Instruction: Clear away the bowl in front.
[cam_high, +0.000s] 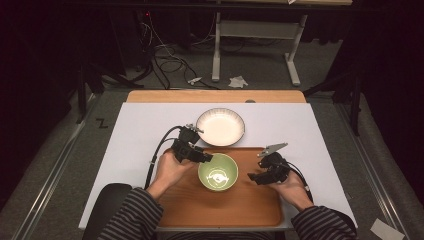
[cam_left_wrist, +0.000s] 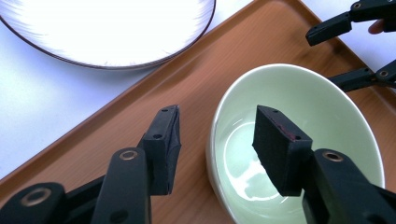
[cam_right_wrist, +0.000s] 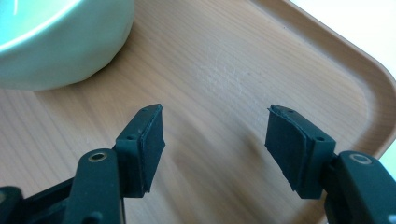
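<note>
Here — jaws:
Left gripper (cam_left_wrist: 217, 140): jaws wide, straddling the green bowl's (cam_left_wrist: 322, 93) near rim — contact unclear.
Right gripper (cam_right_wrist: 215, 140): jaws wide, empty, over the wooden tray (cam_right_wrist: 224, 70).

A white plate with a dark rim (cam_high: 220, 126) sits on the white tabletop (cam_high: 140, 135). Beyond the table, cables (cam_high: 167, 62), crumpled paper (cam_high: 238, 81) and a grey stand's legs (cam_high: 292, 65) occupy the floor.
</note>
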